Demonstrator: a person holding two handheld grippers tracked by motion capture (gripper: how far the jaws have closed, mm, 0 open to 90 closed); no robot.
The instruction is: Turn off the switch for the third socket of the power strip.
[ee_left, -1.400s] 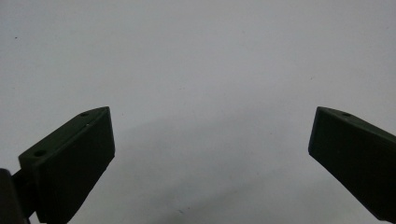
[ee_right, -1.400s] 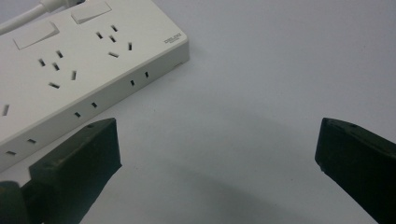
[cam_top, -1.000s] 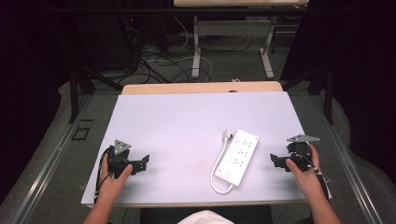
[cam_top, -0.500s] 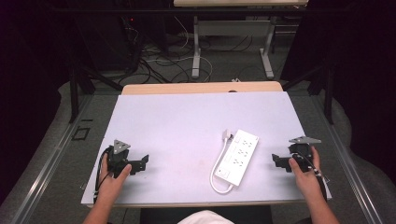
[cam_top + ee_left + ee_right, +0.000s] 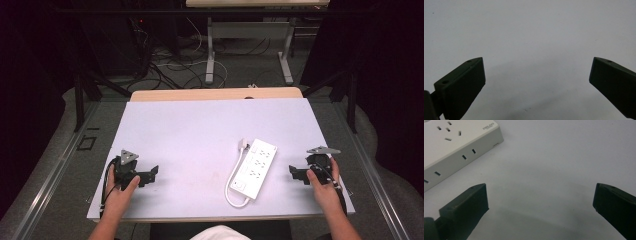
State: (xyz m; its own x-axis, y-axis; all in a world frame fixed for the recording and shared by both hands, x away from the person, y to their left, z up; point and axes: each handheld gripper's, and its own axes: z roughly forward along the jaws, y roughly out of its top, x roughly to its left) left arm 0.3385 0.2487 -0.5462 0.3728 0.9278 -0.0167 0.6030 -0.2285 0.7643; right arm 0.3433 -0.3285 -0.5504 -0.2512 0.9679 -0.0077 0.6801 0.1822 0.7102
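My right tongs [image 5: 295, 175] wide, near power strip [image 5: 254, 167]; left tongs [image 5: 150, 175] wide, far left on counter [image 5: 200, 125]. Strip untouched, grasp pending.

Right gripper [image 5: 296, 174] drifted slightly toward near table edge and a touch rightward over last second, ending a little farther from power strip [image 5: 254, 167]. Right hand [image 5: 323, 187] slid back with it. Grey plate [image 5: 323, 149] on top shifted likewise. Left gripper [image 5: 150, 175] moved barely, if at all; too small to tell. Jaw spacing change not discernible.
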